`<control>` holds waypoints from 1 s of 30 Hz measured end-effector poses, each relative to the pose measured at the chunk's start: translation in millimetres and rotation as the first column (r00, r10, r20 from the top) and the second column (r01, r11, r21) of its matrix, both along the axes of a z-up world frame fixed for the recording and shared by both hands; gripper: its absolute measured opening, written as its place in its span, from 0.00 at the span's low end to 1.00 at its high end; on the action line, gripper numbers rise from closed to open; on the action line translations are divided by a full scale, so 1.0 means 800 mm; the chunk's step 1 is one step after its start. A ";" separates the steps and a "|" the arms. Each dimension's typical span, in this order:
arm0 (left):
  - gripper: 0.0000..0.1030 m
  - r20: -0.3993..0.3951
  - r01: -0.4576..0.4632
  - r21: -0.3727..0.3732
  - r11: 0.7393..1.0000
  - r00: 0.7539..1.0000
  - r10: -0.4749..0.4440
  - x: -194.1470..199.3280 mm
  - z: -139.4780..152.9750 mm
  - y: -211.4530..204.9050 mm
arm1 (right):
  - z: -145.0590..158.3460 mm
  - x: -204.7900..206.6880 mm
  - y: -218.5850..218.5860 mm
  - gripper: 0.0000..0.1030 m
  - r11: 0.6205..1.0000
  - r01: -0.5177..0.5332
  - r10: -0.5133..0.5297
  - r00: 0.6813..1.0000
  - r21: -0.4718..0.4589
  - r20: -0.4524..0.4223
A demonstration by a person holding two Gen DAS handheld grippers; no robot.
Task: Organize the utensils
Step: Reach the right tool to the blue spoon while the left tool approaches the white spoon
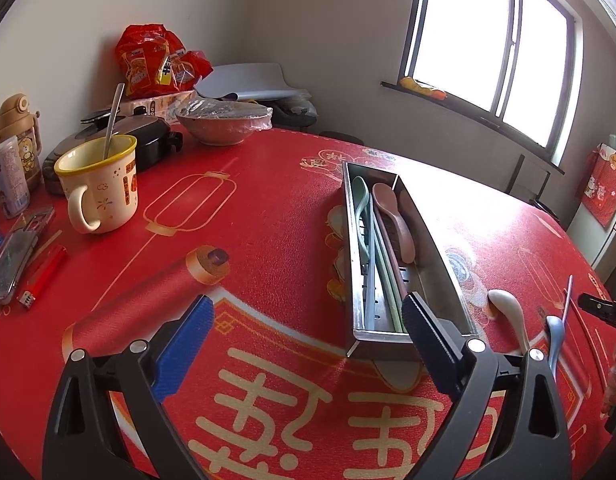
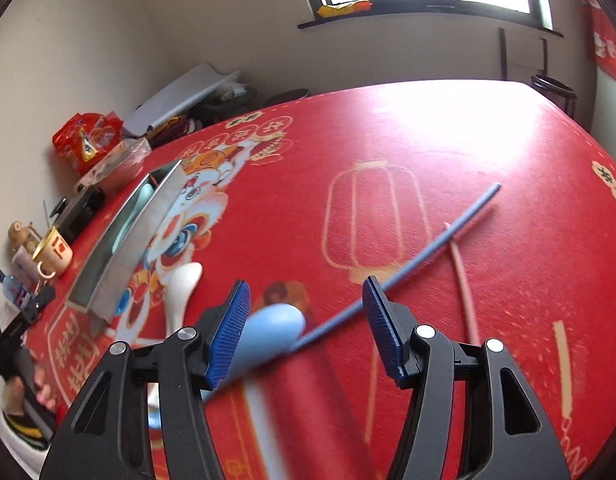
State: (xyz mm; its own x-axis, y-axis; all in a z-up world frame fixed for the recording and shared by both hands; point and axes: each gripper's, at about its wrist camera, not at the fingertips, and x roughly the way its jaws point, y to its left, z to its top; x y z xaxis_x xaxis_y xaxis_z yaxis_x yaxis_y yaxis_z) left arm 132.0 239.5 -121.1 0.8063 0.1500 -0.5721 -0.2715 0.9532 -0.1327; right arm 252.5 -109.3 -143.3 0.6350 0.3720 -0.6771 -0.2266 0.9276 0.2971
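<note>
A steel utensil box [image 1: 436, 252] lies lengthwise on the red tablecloth and holds a green spoon [image 1: 360, 200], a pink spoon [image 1: 392, 216] and several chopsticks [image 1: 388, 272]. My left gripper [image 1: 308, 304] stands open just before the box's near end, with nothing gripped. Right of the box lie a white spoon [image 1: 508, 312] and a blue spoon [image 1: 554, 336]. My right gripper [image 2: 306, 292] is open over the blurred blue spoon [image 2: 268, 336], which lies close to the left pad and apart from the right one. A blue chopstick [image 2: 436, 240] and a pink chopstick [image 2: 462, 280] lie beyond, the white spoon [image 2: 180, 284] to the left.
At the table's far left stand a yellow-rimmed mug [image 1: 100, 184] with a metal spoon in it, a wrapped bowl [image 1: 224, 120], a black pot [image 1: 148, 140] and red snack bags [image 1: 156, 60]. A red lighter [image 1: 44, 276] lies near the left edge. A hand [image 2: 24, 396] holds the left gripper.
</note>
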 end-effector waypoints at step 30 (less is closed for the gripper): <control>0.41 -0.196 0.300 -0.219 0.928 0.919 -0.343 0.108 -0.030 -0.223 | -0.030 -0.018 -0.081 0.55 0.990 0.006 0.001 0.999 0.138 -0.050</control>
